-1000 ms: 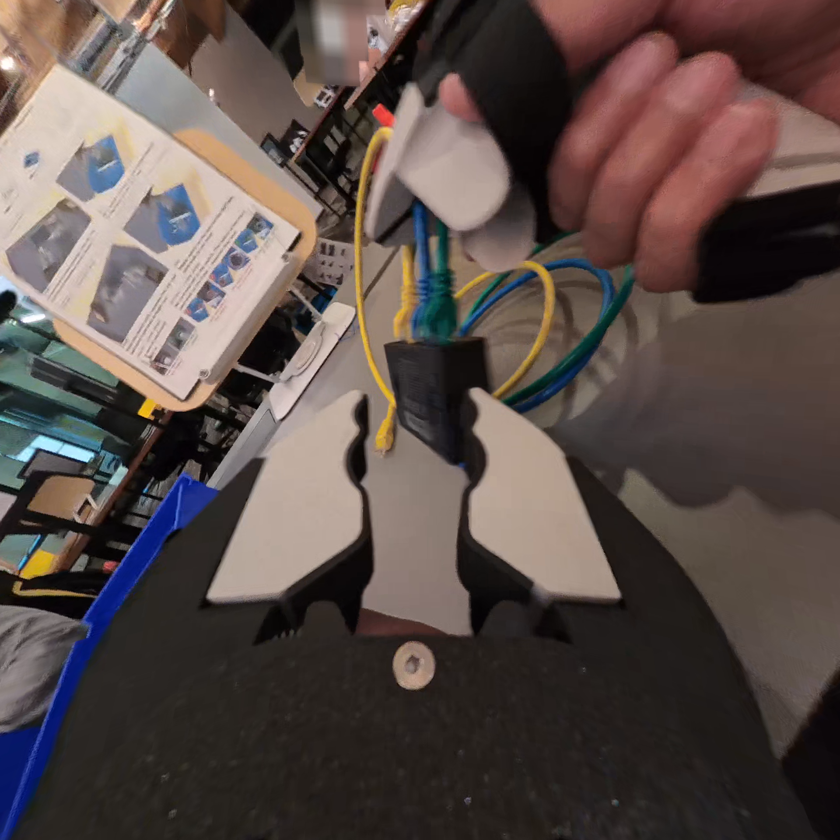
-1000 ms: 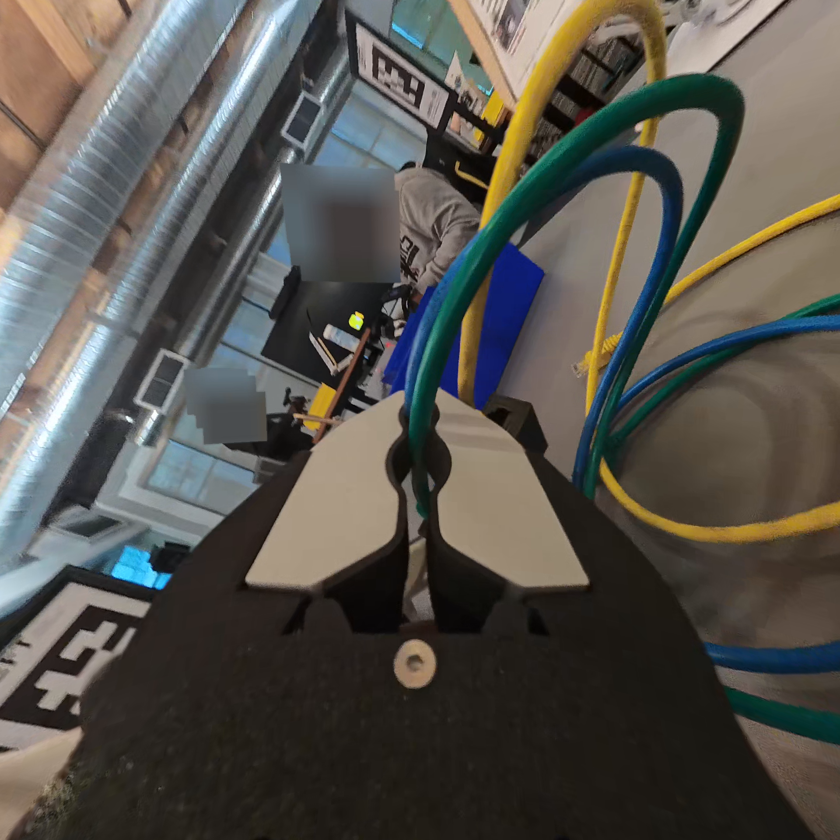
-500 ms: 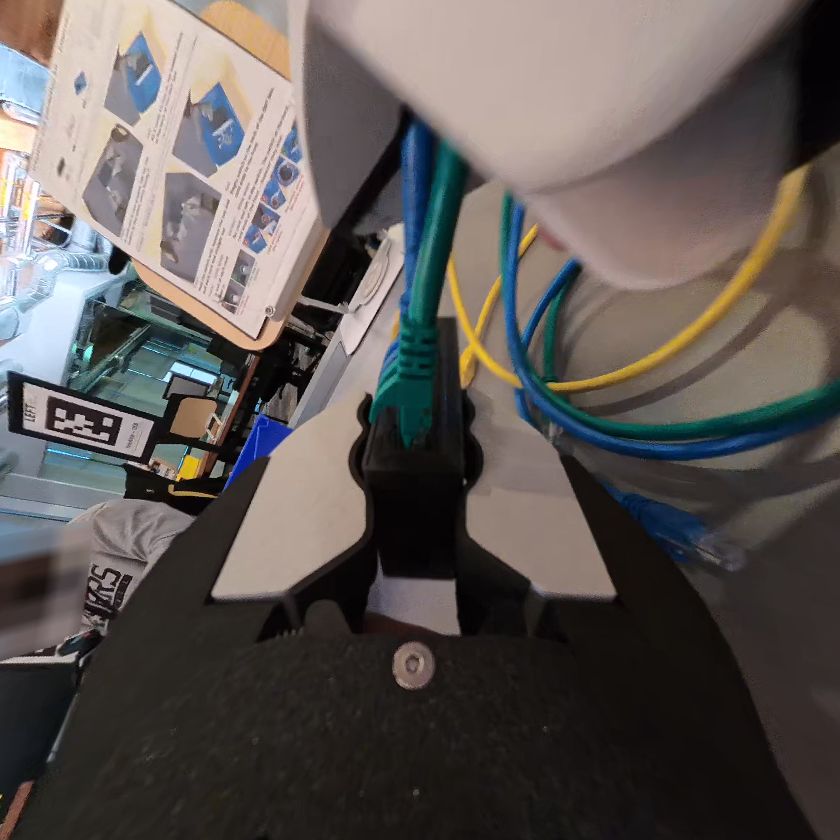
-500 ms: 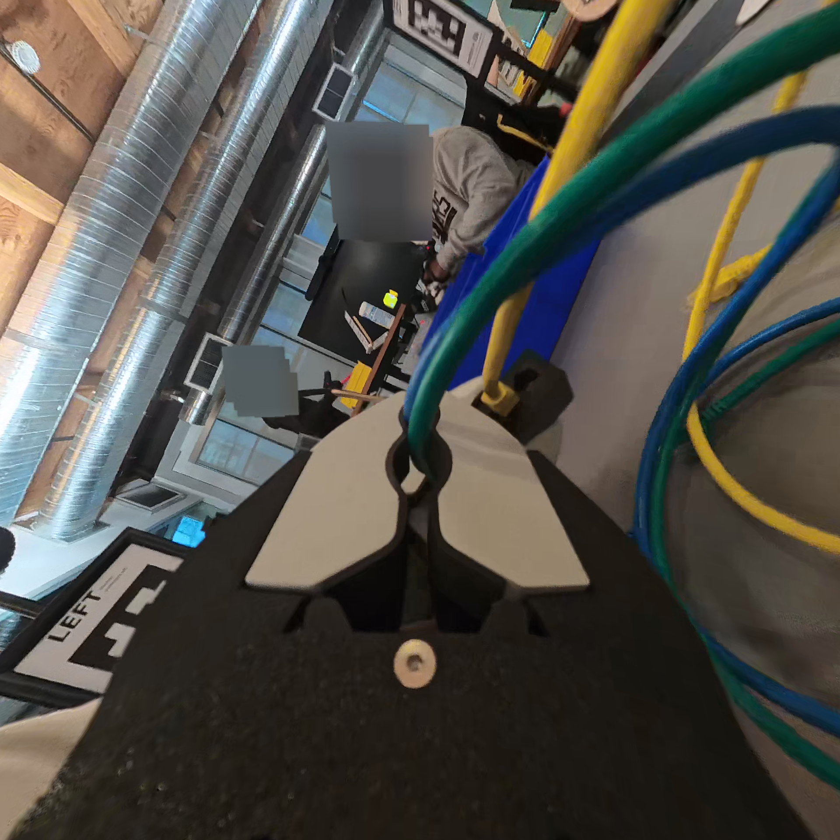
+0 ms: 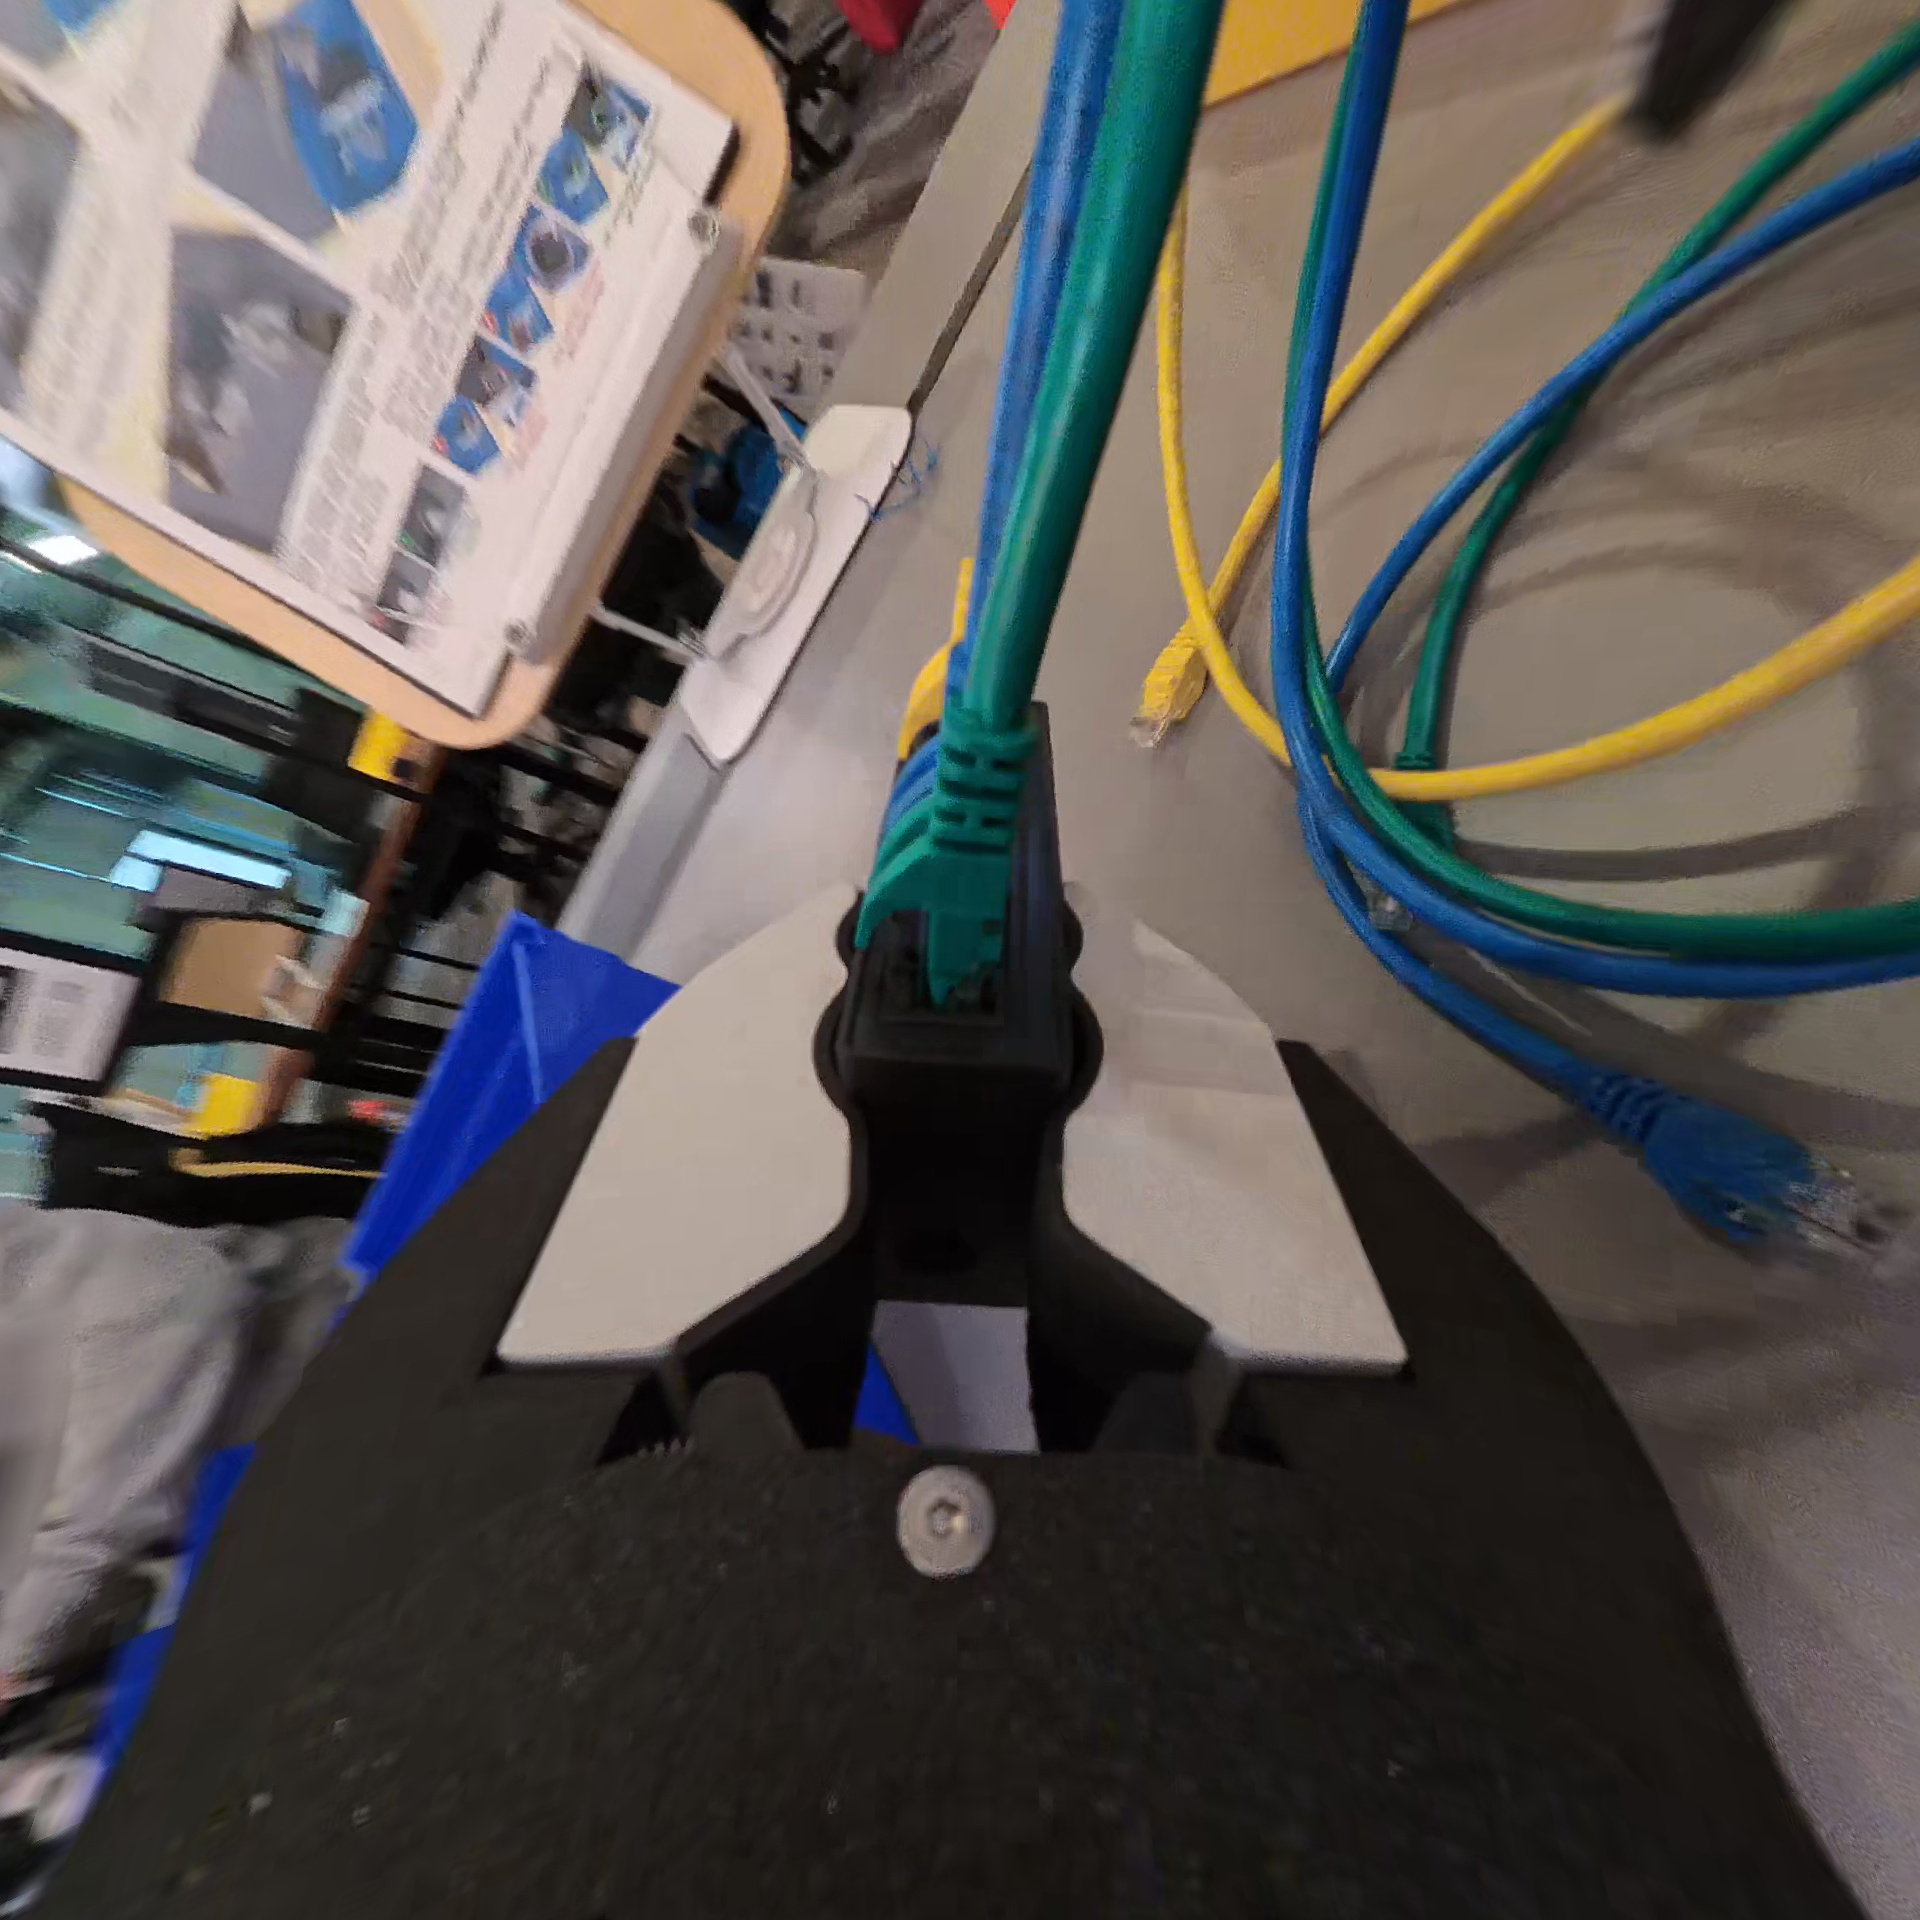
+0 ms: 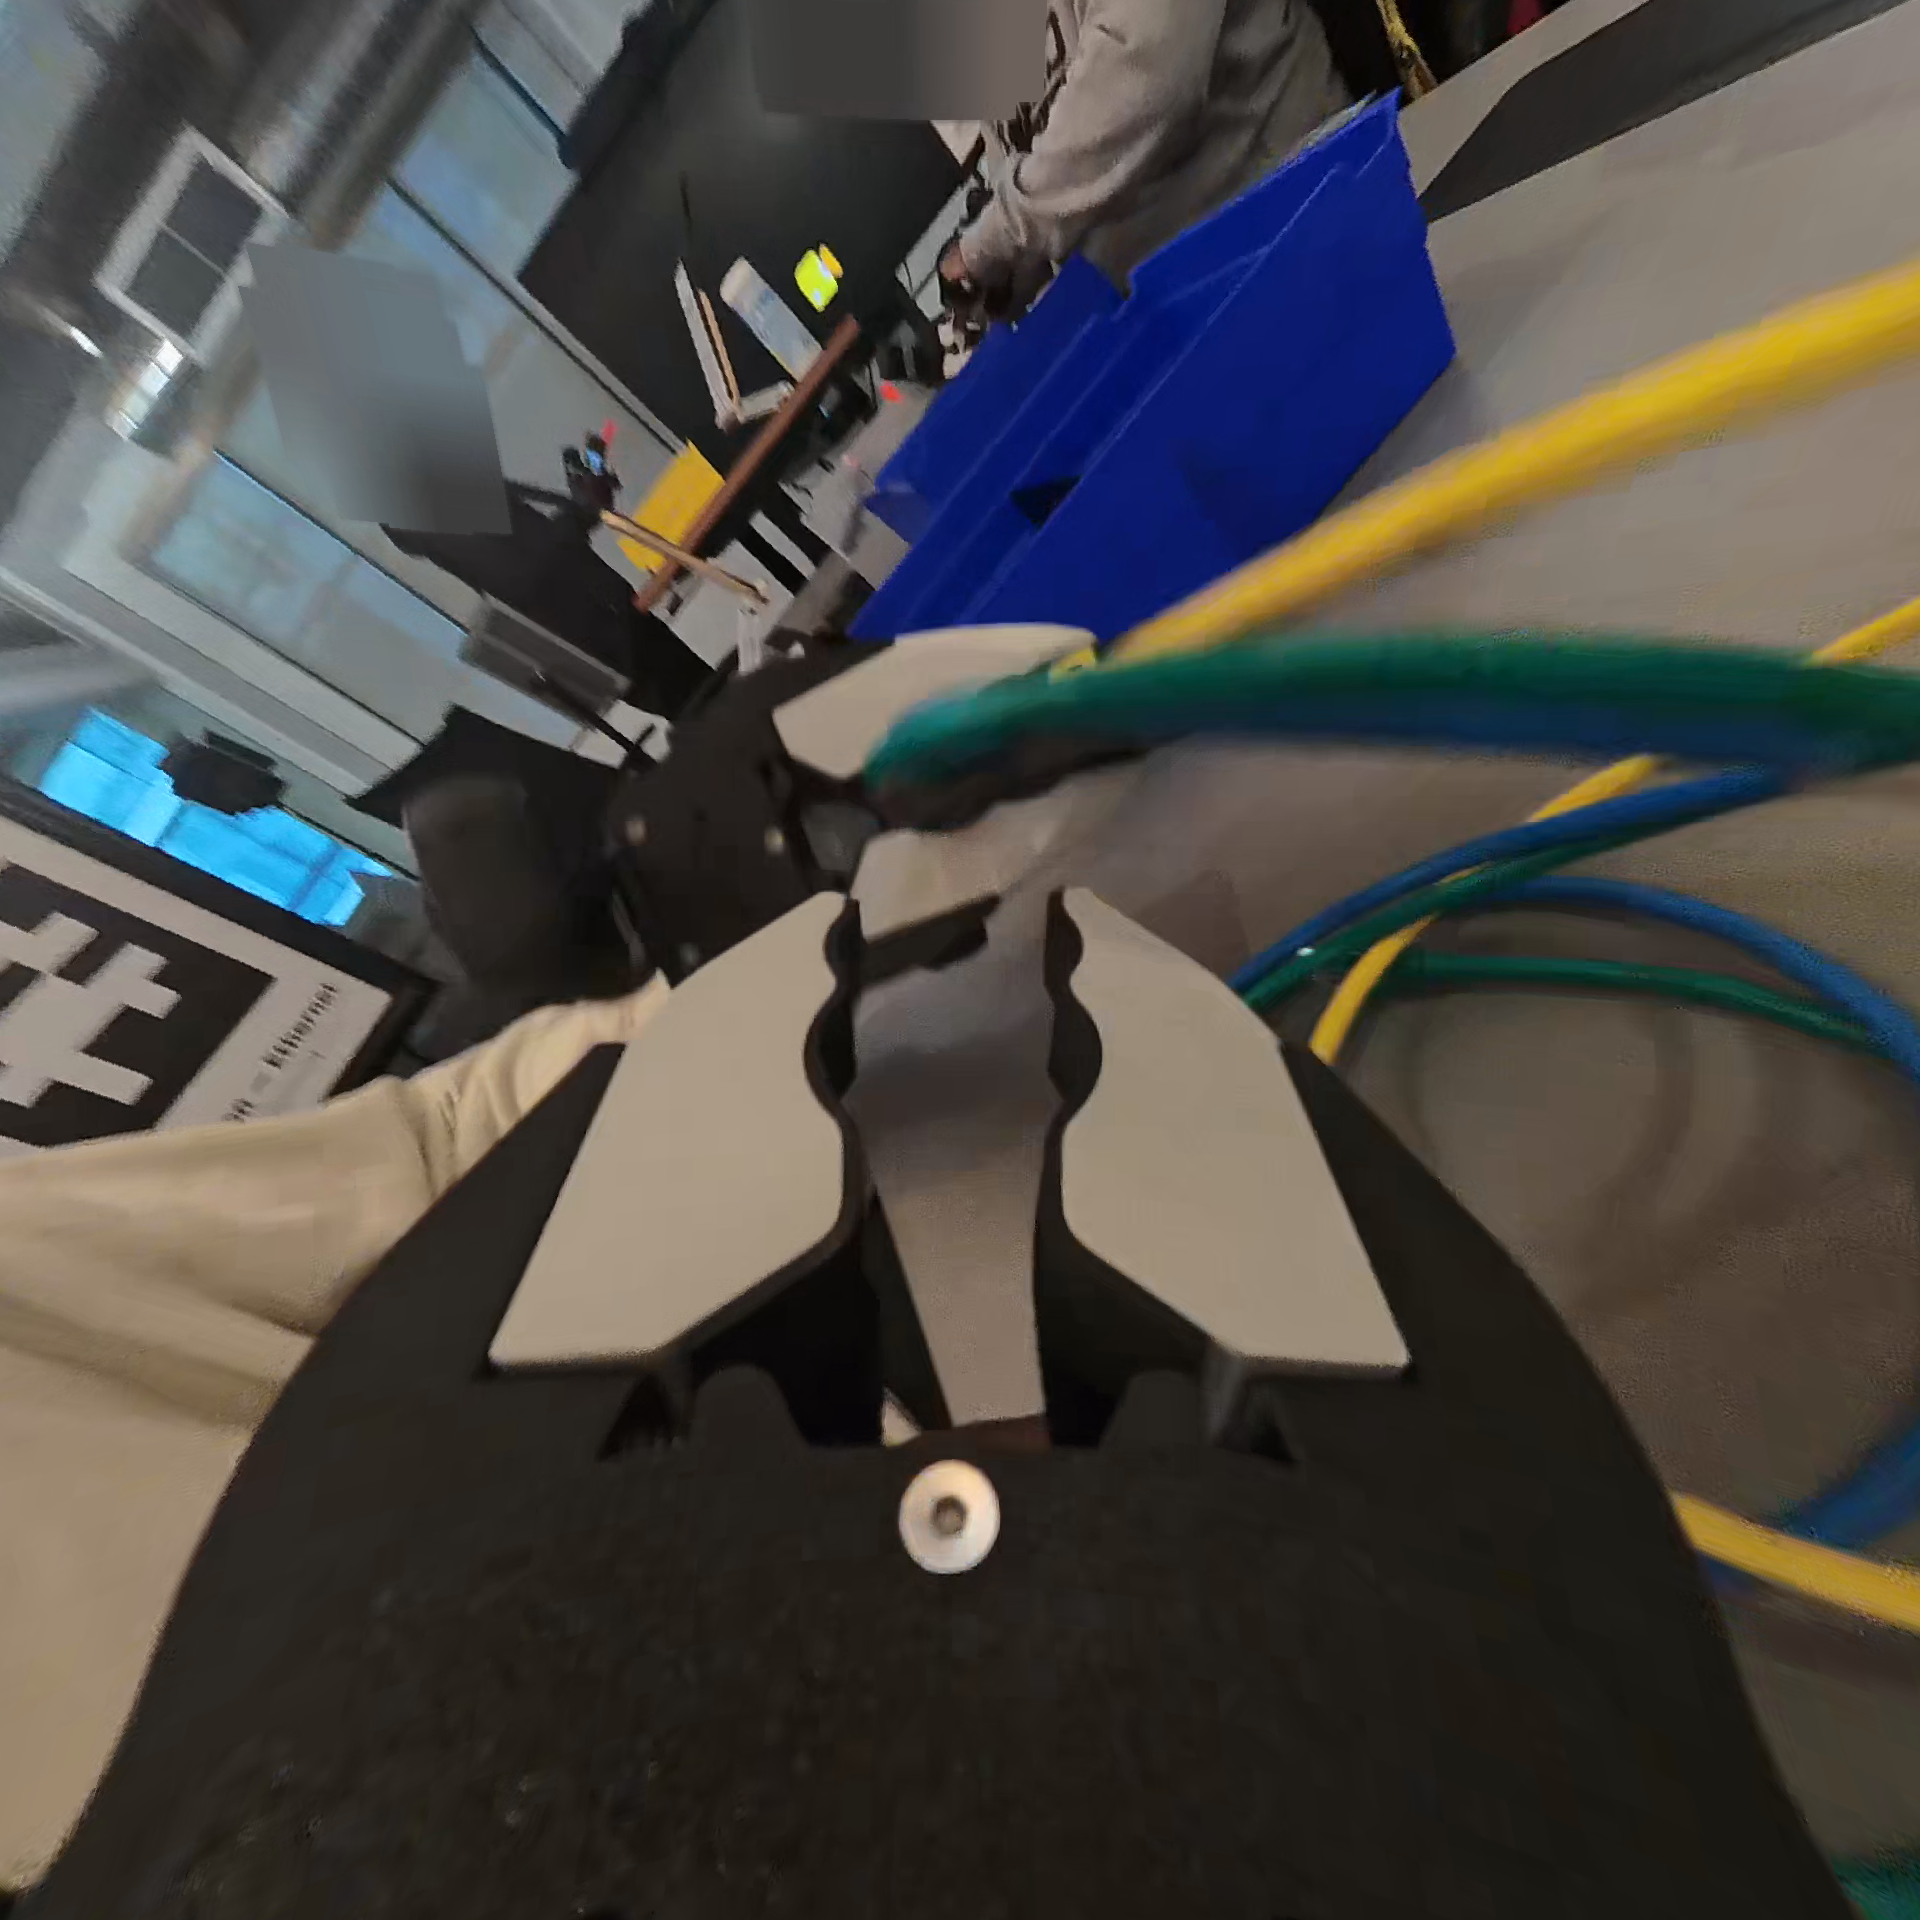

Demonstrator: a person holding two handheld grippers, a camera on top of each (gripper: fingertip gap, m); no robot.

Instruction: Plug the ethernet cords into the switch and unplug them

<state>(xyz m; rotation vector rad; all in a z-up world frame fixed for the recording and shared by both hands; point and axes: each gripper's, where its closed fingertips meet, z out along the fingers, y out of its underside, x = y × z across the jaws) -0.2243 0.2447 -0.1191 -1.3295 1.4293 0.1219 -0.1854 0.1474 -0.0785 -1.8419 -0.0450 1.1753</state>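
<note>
Left hand-held gripper (image 5: 956, 1039) clamped on small black plastic switch (image 5: 951, 1049); green ethernet cord (image 5: 1081, 364) plugged in ahead. Right hand-held gripper (image 6: 951, 997) apart, empty, above grey worktop (image 6: 1558, 1195).

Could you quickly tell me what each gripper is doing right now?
Left gripper: closed on the black switch.
Right gripper: open, holding nothing.

The switch (image 5: 951, 1023) fills the gap between the left gripper (image 5: 954, 1039) fingers, and the plugged green cord (image 5: 1081, 416) and blue cord (image 5: 1039, 343) rising from it block the way straight ahead. The right gripper (image 6: 951, 997) stands parted on bare grey table (image 6: 1558, 1174). To its right, loops of yellow cord (image 6: 1455, 488) crowd the table, seemingly with room between them.
</note>
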